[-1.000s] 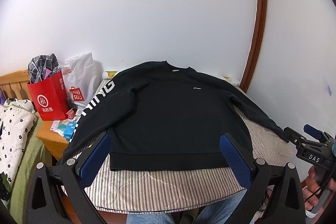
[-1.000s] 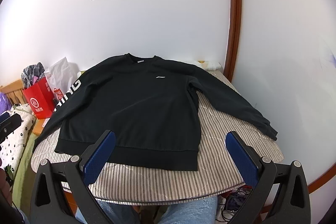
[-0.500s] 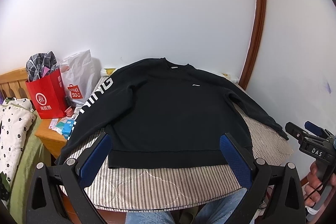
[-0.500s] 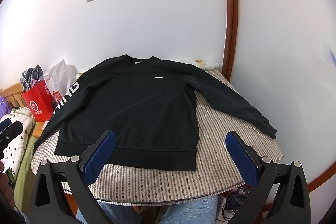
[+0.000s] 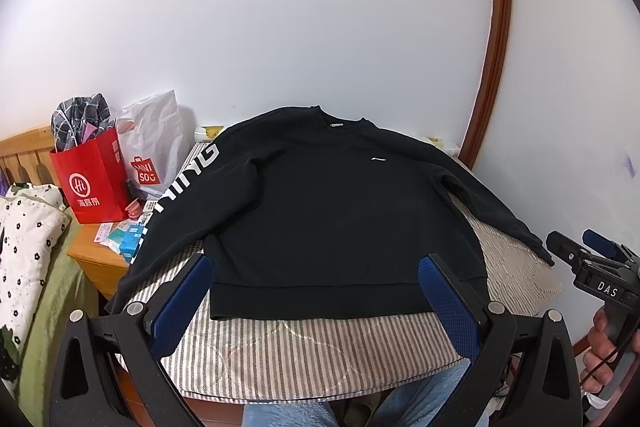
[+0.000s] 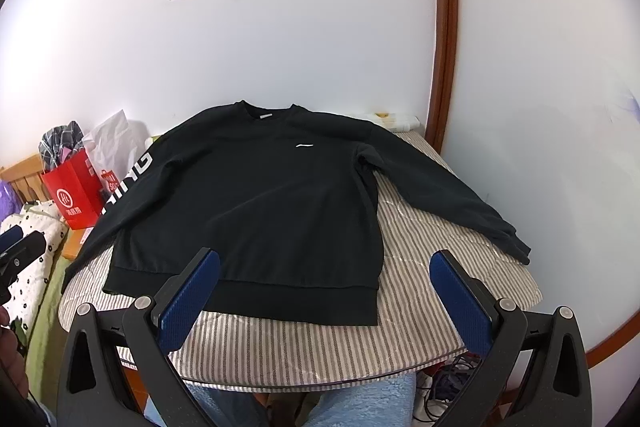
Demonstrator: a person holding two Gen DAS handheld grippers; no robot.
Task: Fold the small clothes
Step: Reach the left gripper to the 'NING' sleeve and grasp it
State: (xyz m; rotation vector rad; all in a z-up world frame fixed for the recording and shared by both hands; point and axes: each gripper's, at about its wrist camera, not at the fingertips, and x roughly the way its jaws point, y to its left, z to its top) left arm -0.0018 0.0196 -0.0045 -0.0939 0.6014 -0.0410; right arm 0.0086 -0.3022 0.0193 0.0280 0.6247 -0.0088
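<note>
Sweatshirt (image 5: 332,211), black, lies flat and face up on striped table cover (image 5: 320,351), collar far, hem near, both sleeves spread; unchanged over the last second, no fold started. Both views have pulled back slightly, so the garment sits a little lower in frame. Left gripper (image 5: 316,311) and right gripper (image 6: 324,303) hang spread wide, empty, above near edge, touching nothing.

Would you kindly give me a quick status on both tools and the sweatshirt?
Left tool open, right tool open, both empty. Black sweatshirt flat on striped table, sleeves spread, unfolded. Nothing in the way.
</note>
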